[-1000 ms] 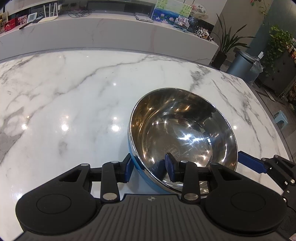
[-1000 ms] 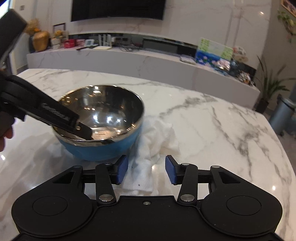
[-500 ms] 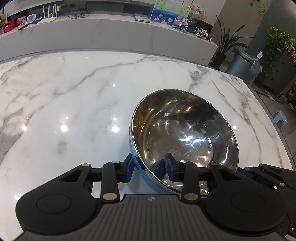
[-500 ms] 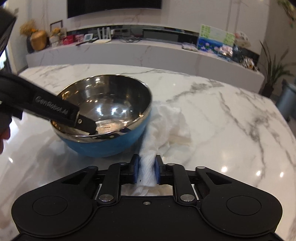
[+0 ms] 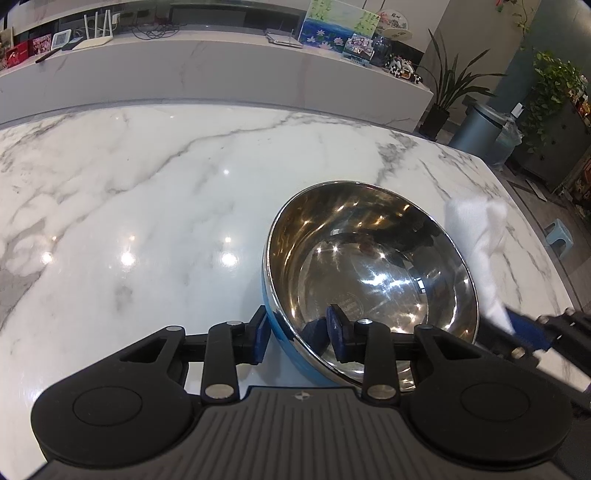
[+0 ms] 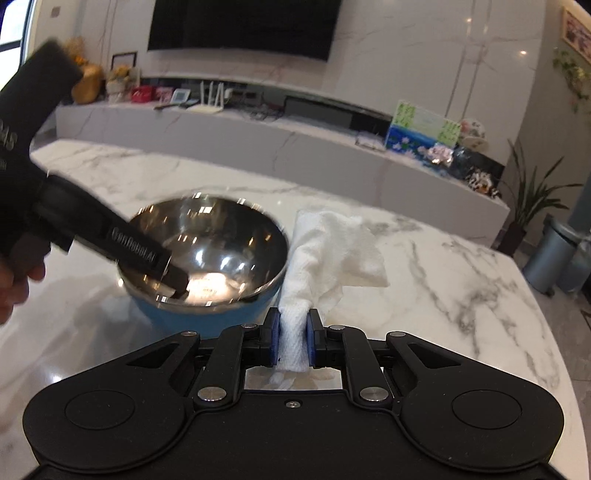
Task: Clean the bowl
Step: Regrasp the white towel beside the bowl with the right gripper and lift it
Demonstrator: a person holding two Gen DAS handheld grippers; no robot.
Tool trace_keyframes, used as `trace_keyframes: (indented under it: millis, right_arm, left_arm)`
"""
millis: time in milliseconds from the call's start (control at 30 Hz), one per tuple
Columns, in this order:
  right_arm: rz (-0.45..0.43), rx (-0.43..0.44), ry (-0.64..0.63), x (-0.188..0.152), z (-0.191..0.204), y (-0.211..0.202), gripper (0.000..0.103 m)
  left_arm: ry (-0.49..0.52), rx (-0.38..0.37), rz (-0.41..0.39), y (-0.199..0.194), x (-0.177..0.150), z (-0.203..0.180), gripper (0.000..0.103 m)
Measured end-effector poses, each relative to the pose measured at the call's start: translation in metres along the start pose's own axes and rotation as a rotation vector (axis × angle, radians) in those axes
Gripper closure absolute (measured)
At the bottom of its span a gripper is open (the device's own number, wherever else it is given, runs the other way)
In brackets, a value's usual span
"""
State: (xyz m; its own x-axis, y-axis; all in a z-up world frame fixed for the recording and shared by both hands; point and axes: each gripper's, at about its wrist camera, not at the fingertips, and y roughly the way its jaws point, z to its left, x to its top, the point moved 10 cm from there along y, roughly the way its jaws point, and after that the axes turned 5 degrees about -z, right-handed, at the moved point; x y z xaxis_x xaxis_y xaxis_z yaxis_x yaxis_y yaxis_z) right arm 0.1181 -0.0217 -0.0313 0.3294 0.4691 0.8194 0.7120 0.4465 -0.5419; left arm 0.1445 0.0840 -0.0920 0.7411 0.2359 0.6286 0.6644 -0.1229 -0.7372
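The bowl (image 5: 369,273) is round, mirror-bright steel inside with a smooth blue outer shell, and it sits on my desk (image 5: 147,192) toward its right side. The cloth (image 6: 325,254) is white, soft and waffle-textured, bunched into a crumpled fold just beside the bowl's right rim. The desk is glossy white marble with grey veins, throwing back ceiling lights. Behind it runs a long white counter (image 6: 258,129) under a dark television (image 6: 243,26), with potted plants (image 5: 447,92) and a grey bin (image 5: 476,133) off to the right. My left tool (image 5: 295,332) is clamped on the bowl's near rim, one pad outside, one inside. My right tool (image 6: 291,338) is narrowed tight on the cloth's lower end, which is lifted upright.
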Motion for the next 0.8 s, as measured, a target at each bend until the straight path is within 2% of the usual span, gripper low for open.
trace_keyframes:
  millis: [267,367,567,667,800]
  right_arm:
    - [0.078,0.053,-0.049,-0.018,0.02,0.013,0.091]
    - [0.101,0.064,-0.029,-0.022,0.02,0.016,0.091]
    - [0.104,0.065,-0.03,-0.022,0.022,0.016,0.091]
    - [0.105,0.065,-0.029,-0.023,0.023,0.015,0.091]
    - [0.096,0.054,-0.025,-0.019,0.021,0.014,0.091]
  left_arm:
    - [-0.009,-0.009,0.009,-0.001,-0.001,0.0,0.071]
    - [-0.07,-0.047,0.052,0.0,-0.004,0.002,0.06]
    - [-0.168,-0.061,0.115,-0.006,-0.013,0.008,0.05]
    - [-0.162,-0.067,0.116,-0.006,-0.014,0.009,0.051]
    - [-0.116,-0.072,0.102,-0.004,-0.01,0.004,0.067]
